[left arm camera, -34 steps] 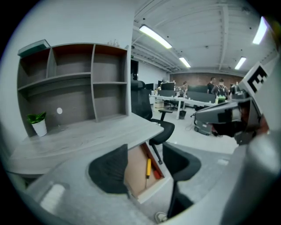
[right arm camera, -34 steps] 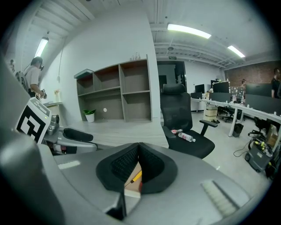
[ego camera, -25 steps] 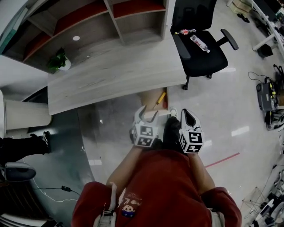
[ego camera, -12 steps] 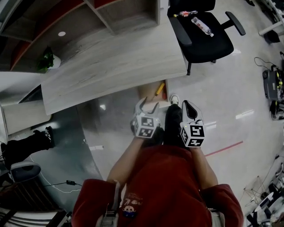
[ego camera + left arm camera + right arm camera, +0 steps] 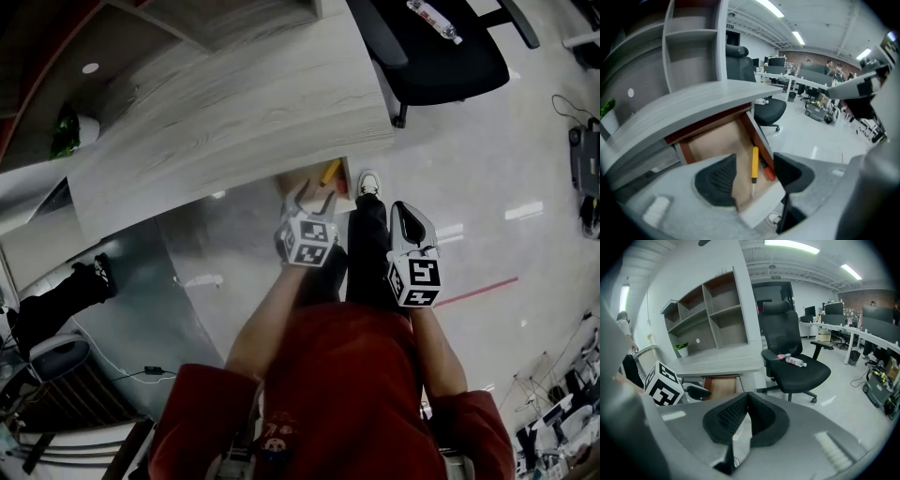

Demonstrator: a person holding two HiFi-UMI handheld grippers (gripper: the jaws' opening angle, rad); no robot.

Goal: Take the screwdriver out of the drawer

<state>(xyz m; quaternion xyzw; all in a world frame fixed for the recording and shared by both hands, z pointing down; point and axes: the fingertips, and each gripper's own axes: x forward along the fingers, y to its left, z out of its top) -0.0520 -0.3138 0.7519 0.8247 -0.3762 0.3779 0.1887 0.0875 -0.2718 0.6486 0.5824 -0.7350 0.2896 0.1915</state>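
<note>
Just beyond the left tool, screwdriver lies in drawer.

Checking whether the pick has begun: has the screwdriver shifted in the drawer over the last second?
No. The screwdriver lies where it did, along the right side of the open drawer under the desk edge. Only the head camera has swung.

The left gripper is advancing toward the open drawer — its spread jaws are now reaching the drawer's front edge, close to the screwdriver. The head view is shifting forward: the desk is filling more of the frame, and the chair is sliding toward the top edge.
</note>
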